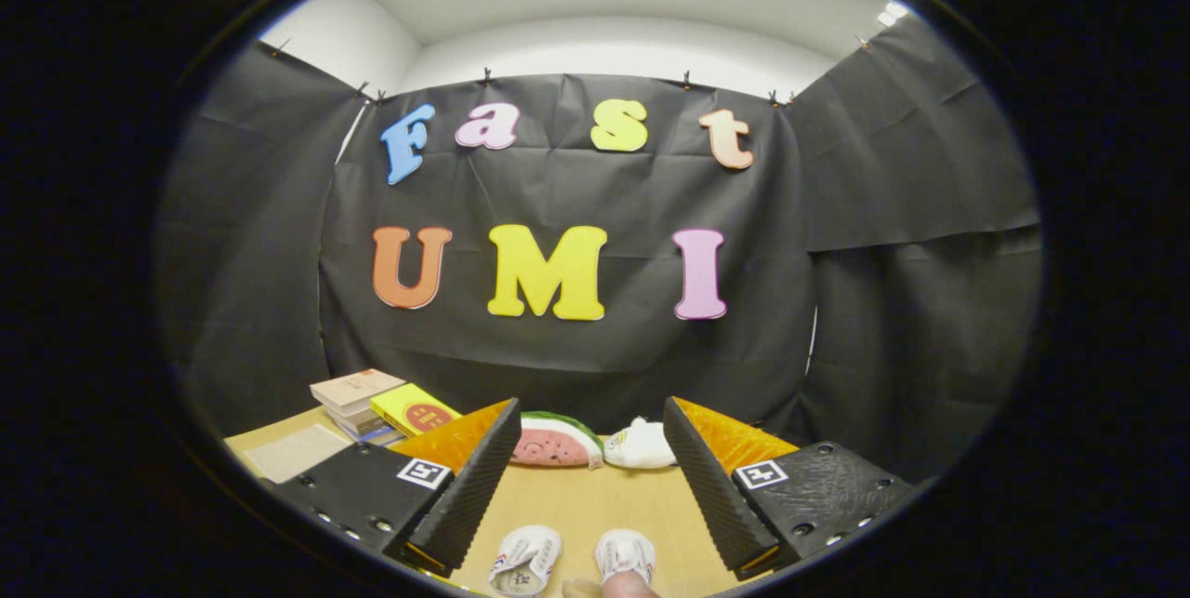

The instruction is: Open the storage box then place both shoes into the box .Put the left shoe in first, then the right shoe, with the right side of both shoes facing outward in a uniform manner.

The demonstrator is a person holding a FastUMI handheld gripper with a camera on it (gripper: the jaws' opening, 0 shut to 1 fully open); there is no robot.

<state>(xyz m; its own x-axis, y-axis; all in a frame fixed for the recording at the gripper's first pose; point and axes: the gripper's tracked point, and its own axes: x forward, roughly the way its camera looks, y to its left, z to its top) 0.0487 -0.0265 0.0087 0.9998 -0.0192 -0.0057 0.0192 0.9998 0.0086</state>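
Observation:
Two white shoes with red and blue trim lie on the wooden table between my fingers, low and close to me: one shoe on the left and the other shoe on the right, toes pointing away. My gripper hangs above the table, open wide, with nothing between its fingers. The left finger and right finger have black ribbed pads and orange backs. A small bit of a person's hand shows just below the right shoe.
A stack of books with a yellow one on top stands at the table's back left, with a sheet of paper beside it. A watermelon-slice plush and a white plush lie at the back by the cloth wall.

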